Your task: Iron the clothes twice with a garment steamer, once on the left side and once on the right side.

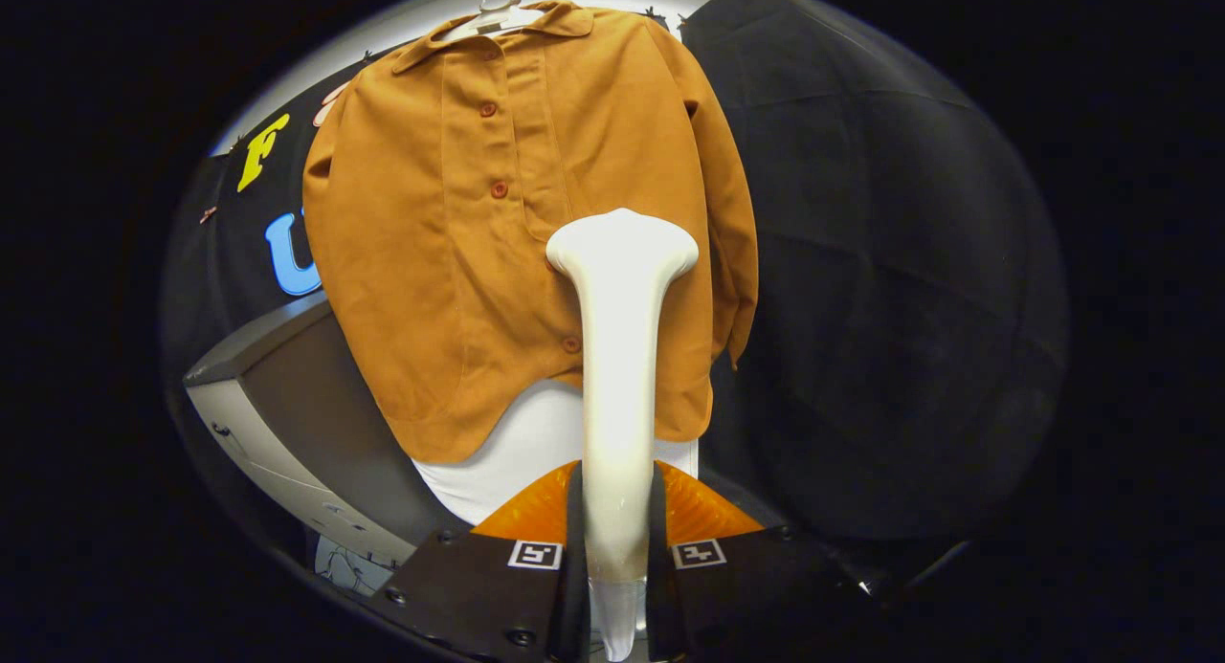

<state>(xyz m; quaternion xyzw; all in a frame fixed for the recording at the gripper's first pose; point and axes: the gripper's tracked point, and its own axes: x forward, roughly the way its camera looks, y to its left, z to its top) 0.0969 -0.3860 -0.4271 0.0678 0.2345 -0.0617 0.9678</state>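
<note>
My gripper [612, 567] clenched on one steamer [620, 357] — head against one orange shirt [450, 261], four buttons visible, one hanger [498, 17].

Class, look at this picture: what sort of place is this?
Likely a staged recording booth: black cloth wall, orange button-up shirt on a hanger, tongs shut on a white plastic garment steamer.

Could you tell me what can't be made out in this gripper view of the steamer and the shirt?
- Steamer face: turned toward the shirt, so contact or steam can't be judged.
- Steamer handle base: hidden between the jaws of the gripper, which are shut on it.
- Shirt's front just right of the placket: covered by the steamer.
- Hanger: mostly hidden under the collar.
</note>
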